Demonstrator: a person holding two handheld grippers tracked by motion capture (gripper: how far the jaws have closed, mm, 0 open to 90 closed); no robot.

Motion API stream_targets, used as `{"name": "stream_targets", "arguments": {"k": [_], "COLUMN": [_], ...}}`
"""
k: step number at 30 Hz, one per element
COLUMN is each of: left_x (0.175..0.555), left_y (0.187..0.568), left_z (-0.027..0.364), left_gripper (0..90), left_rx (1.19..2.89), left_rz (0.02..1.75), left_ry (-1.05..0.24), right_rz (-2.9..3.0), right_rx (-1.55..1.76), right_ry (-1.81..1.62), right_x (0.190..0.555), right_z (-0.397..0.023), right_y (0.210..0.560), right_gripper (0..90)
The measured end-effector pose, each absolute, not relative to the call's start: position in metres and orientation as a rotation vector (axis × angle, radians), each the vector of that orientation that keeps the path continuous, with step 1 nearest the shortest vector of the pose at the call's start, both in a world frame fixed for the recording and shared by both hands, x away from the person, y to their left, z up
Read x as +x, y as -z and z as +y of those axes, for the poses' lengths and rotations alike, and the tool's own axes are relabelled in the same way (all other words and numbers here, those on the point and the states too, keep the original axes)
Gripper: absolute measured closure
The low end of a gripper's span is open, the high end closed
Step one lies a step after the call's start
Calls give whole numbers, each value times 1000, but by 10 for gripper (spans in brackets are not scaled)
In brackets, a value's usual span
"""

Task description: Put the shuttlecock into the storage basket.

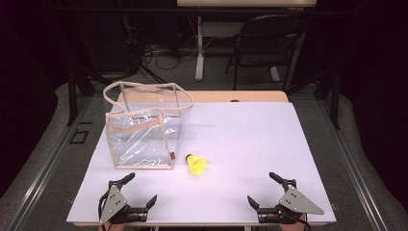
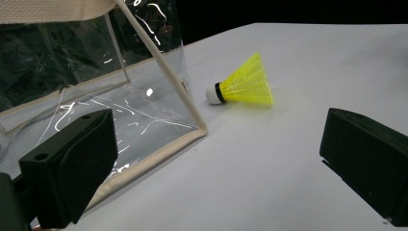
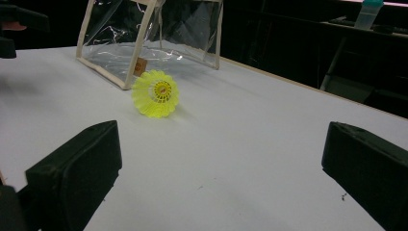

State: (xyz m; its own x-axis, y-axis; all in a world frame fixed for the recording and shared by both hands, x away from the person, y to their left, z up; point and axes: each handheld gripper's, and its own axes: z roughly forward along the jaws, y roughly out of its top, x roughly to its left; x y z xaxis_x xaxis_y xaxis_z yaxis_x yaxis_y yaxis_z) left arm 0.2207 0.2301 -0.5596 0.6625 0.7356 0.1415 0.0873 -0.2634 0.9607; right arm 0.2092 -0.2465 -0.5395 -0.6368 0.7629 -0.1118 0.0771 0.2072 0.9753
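Note:
A yellow shuttlecock (image 1: 197, 164) (image 2: 243, 83) (image 3: 156, 93) lies on its side on the white table (image 1: 250, 139), just right of a clear plastic bag with beige trim (image 1: 144, 127) (image 2: 96, 86) (image 3: 149, 33). The bag stands upright with its top open. My left gripper (image 1: 140, 189) rests near the front edge, below the bag, jaws wide open and empty. At the front right my right gripper (image 1: 261, 188) is also open, with nothing between its jaws. Both sit well short of the shuttlecock.
Beyond the table's far edge stand a dark chair (image 1: 267, 45) and a desk leg (image 1: 199, 48), with cables on the floor. A bottle (image 3: 368, 13) stands on a dark surface at the back in the right gripper view.

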Motion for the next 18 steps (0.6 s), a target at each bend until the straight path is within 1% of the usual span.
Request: {"name": "stream_targets", "arguments": {"k": [18], "left_x": [223], "left_y": [560], "left_z": [228], "left_gripper": [0], "left_rx": [1753], "left_rz": [667], "left_ry": [-706], "right_rz": [1919], "right_rx": [795], "right_ry": [-1465], "right_x": [215], "right_z": [-245], "right_y": [543], "right_gripper": [0]}}
